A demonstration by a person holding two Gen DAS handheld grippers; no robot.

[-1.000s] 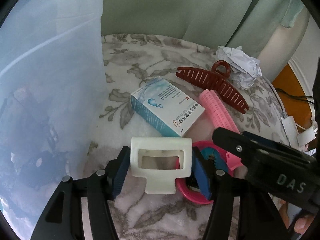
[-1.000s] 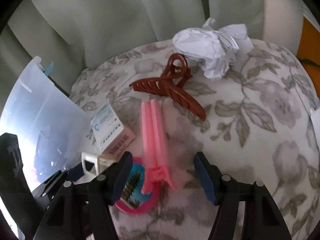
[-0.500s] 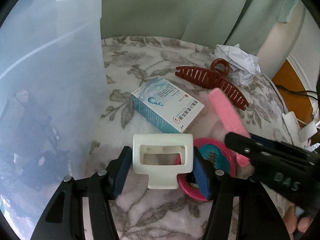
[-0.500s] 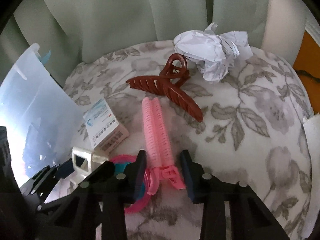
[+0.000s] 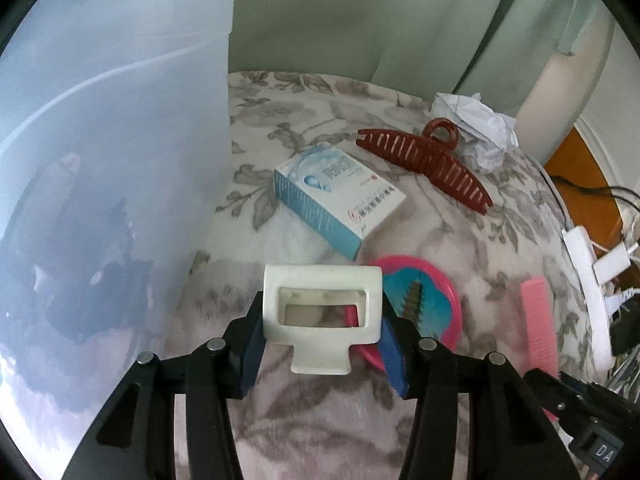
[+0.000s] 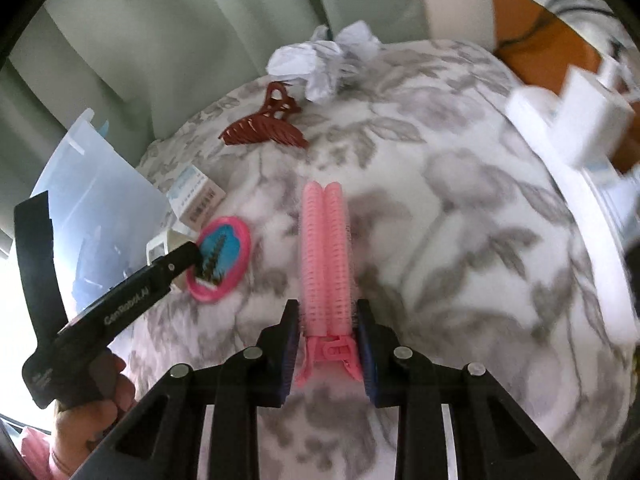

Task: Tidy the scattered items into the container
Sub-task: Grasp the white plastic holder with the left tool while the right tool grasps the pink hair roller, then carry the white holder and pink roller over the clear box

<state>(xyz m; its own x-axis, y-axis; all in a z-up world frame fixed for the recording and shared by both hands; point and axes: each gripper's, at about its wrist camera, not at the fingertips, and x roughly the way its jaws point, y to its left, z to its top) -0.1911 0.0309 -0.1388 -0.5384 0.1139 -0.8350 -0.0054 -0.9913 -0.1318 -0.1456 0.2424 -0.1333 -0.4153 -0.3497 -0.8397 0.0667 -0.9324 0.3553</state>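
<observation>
My left gripper (image 5: pixel 322 340) is shut on a white rectangular clip (image 5: pixel 322 312), held just above the floral cloth beside the clear plastic container (image 5: pixel 112 160). My right gripper (image 6: pixel 328 344) is shut on the pink roller clip (image 6: pixel 326 248) and holds it lifted off the cloth; it shows at the right in the left wrist view (image 5: pixel 538 328). On the cloth lie a blue and white box (image 5: pixel 336 200), a brown claw clip (image 5: pixel 428 164), a pink round mirror (image 5: pixel 420 304) and a crumpled white paper (image 5: pixel 476 128).
The container (image 6: pixel 92 200) stands at the left edge of the cloth-covered table (image 6: pixel 440 208). A white power strip with plugs (image 5: pixel 592 280) lies off the right edge. Green curtains hang behind.
My right gripper has closed on the pink roller clip, lifted it and carried it back and to the right. My left gripper still holds the white clip in about the same place.
</observation>
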